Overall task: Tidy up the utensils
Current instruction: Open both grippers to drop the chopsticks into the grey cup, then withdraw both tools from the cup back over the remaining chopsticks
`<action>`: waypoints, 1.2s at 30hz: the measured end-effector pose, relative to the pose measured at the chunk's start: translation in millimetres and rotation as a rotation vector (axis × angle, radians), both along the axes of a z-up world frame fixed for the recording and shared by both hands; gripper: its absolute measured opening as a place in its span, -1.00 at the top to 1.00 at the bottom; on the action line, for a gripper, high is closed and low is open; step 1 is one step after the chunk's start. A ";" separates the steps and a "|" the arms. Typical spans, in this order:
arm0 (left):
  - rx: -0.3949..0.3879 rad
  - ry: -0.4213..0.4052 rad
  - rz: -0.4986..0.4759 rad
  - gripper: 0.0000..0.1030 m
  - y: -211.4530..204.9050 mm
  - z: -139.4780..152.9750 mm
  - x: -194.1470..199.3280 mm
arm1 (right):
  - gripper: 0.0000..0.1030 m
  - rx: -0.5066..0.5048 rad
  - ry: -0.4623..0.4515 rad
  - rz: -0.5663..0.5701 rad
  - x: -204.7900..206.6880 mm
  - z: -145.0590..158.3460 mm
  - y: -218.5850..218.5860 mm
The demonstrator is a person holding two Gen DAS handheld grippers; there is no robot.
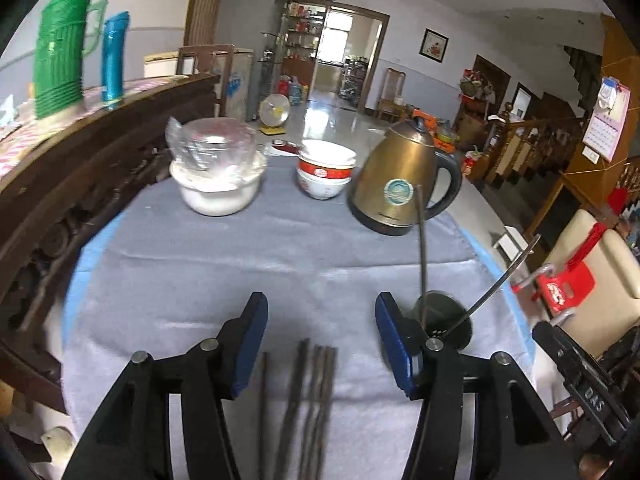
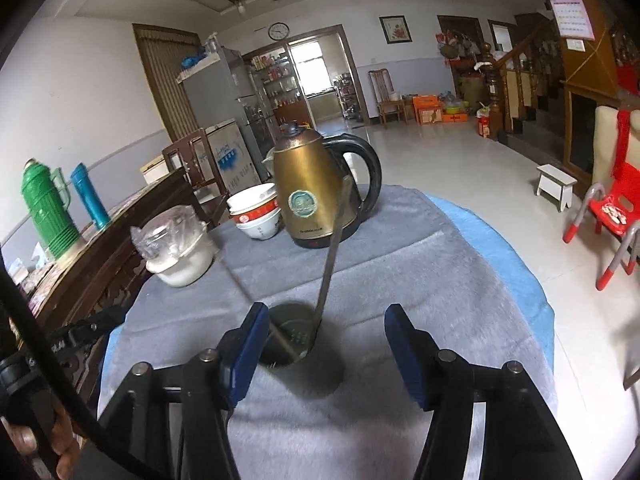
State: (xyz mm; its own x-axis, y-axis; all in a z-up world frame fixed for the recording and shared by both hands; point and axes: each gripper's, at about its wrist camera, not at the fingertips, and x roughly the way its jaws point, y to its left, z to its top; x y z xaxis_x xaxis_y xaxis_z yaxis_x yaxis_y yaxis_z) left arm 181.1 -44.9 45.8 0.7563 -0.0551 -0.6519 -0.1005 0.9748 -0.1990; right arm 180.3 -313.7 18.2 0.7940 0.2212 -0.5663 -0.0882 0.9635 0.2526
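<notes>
Several dark chopsticks [image 1: 308, 396] lie side by side on the grey cloth [image 1: 240, 264] below my open, empty left gripper [image 1: 322, 340]. To their right stands a dark round utensil holder [image 1: 450, 320] with two metal utensil handles [image 1: 422, 248] sticking up out of it. In the right wrist view the holder [image 2: 290, 336] is just ahead, by the left finger of my open, empty right gripper [image 2: 326, 344], with a long metal handle [image 2: 332, 252] leaning out of it.
A brass-coloured kettle [image 1: 400, 184] [image 2: 316, 192], stacked red-and-white bowls [image 1: 326, 174] [image 2: 256, 210] and a plastic-covered white pot [image 1: 218, 172] [image 2: 180, 248] stand at the table's far side. A carved wooden sideboard [image 1: 80, 168] with green and blue flasks runs along the left. A red stool [image 2: 616, 208] is on the right.
</notes>
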 end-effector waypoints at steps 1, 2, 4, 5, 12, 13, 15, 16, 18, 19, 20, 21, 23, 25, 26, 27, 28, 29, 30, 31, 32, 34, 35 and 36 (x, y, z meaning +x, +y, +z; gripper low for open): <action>0.004 0.001 0.004 -0.13 1.6 0.5 -3.2 | -0.25 -0.002 0.004 0.007 -4.3 -0.3 2.9; 0.008 0.002 0.008 -0.14 4.0 0.3 -6.8 | -0.25 0.002 0.013 0.016 -9.9 -1.5 6.9; 0.020 -0.004 0.022 -0.14 9.0 1.7 -14.6 | -0.25 0.013 0.025 0.031 -17.2 -3.9 13.3; 0.023 -0.007 0.026 -0.14 11.1 2.1 -17.0 | -0.25 0.004 0.028 0.044 -21.9 -4.7 20.0; 0.052 -0.012 0.058 -0.15 24.7 1.9 -35.3 | -0.25 -0.048 0.039 0.110 -38.1 -7.0 57.2; 0.061 -0.010 0.064 -0.15 26.1 1.2 -36.6 | -0.25 -0.054 0.038 0.119 -39.1 -6.6 61.2; 0.083 -0.004 0.074 -0.15 28.2 -0.5 -40.0 | -0.25 -0.075 0.038 0.130 -42.1 -5.5 70.4; 0.092 0.001 0.077 -0.16 29.6 -2.6 -41.9 | -0.25 -0.088 0.042 0.134 -42.8 -5.6 75.1; 0.107 0.019 0.085 -0.18 33.5 -8.5 -45.8 | -0.25 -0.119 0.058 0.146 -44.2 -7.5 85.1; 0.113 0.036 0.089 -0.18 36.3 -14.2 -47.7 | -0.25 -0.136 0.064 0.146 -45.7 -8.5 89.4; 0.116 0.048 0.092 -0.19 38.5 -18.3 -48.9 | -0.25 -0.150 0.066 0.150 -47.3 -9.4 93.7; 0.119 0.064 0.095 -0.19 40.9 -23.5 -49.8 | -0.25 -0.167 0.072 0.150 -49.0 -11.0 97.9; 0.121 0.100 0.099 -0.19 45.6 -36.2 -51.4 | -0.25 -0.208 0.088 0.144 -51.5 -13.6 103.9; 0.116 0.131 0.113 -0.19 51.2 -48.6 -53.8 | -0.25 -0.233 0.095 0.142 -53.8 -16.1 108.8; 0.114 0.141 0.118 -0.19 52.5 -52.0 -54.6 | -0.25 -0.246 0.093 0.137 -55.7 -17.0 110.6; 0.113 0.149 0.121 -0.19 53.4 -55.3 -55.8 | -0.25 -0.263 0.092 0.134 -57.0 -18.3 112.6; 0.112 0.159 0.123 -0.19 54.4 -59.2 -56.9 | -0.25 -0.273 0.092 0.133 -57.3 -19.4 113.9; 0.115 0.167 0.128 -0.19 55.3 -62.9 -57.9 | -0.25 -0.282 0.093 0.129 -58.2 -20.6 114.8; 0.117 0.171 0.129 -0.19 54.6 -64.0 -58.6 | -0.25 -0.290 0.095 0.125 -58.7 -21.9 115.4; 0.118 0.177 0.128 -0.19 54.8 -66.5 -59.1 | -0.25 -0.293 0.098 0.125 -59.1 -23.3 115.7; 0.121 0.181 0.128 -0.19 54.5 -67.9 -59.9 | -0.25 -0.295 0.100 0.125 -59.2 -24.0 115.8; 0.128 0.185 0.129 -0.19 53.7 -69.2 -60.8 | -0.25 -0.299 0.101 0.121 -59.6 -24.8 115.3; 0.129 0.185 0.129 -0.19 53.9 -69.9 -60.8 | -0.25 -0.298 0.099 0.119 -60.1 -24.8 114.5; 0.131 0.186 0.130 -0.19 53.4 -70.5 -61.1 | -0.25 -0.300 0.098 0.115 -60.0 -24.6 114.3</action>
State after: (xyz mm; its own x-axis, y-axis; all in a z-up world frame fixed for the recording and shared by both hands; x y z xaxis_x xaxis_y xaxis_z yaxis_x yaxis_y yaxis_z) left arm 120.1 8.5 -24.7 0.6179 0.1287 -0.7757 -0.2495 0.9676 -0.0382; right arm 120.3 -199.4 -6.5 0.7119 0.1179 -0.6923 -0.1903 0.9813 -0.0286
